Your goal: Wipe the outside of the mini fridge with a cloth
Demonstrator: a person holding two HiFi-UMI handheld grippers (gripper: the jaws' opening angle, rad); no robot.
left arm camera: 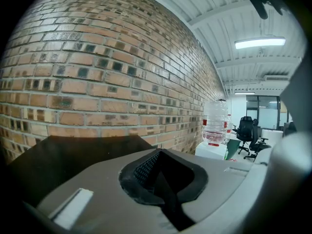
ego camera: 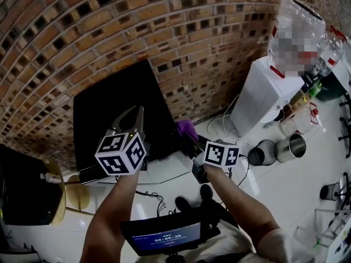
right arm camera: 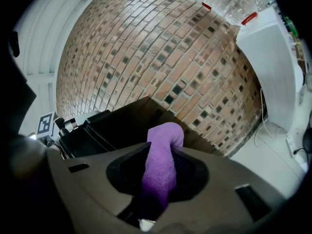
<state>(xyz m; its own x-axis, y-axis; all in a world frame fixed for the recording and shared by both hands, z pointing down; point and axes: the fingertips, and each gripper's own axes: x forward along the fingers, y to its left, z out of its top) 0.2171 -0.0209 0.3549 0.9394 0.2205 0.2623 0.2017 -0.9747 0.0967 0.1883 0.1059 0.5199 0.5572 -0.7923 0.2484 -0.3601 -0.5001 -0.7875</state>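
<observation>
Head view shows the black mini fridge point(ego camera: 118, 100) standing against the brick wall point(ego camera: 164, 32), with both grippers held close to it. The right gripper point(ego camera: 191, 140) is clamped on a purple cloth point(ego camera: 186, 128), which sticks up between its jaws by the fridge's right edge; whether it touches cannot be told. The left gripper point(ego camera: 133, 116) hovers near the fridge, jaws pressed together on nothing. A white water dispenser point(ego camera: 258, 97) stands well apart at the right

A brick wall point(ego camera: 164, 26) rises behind a glossy white floor point(ego camera: 285, 196), ceiling strip light point(left arm camera: 260, 43) on.
</observation>
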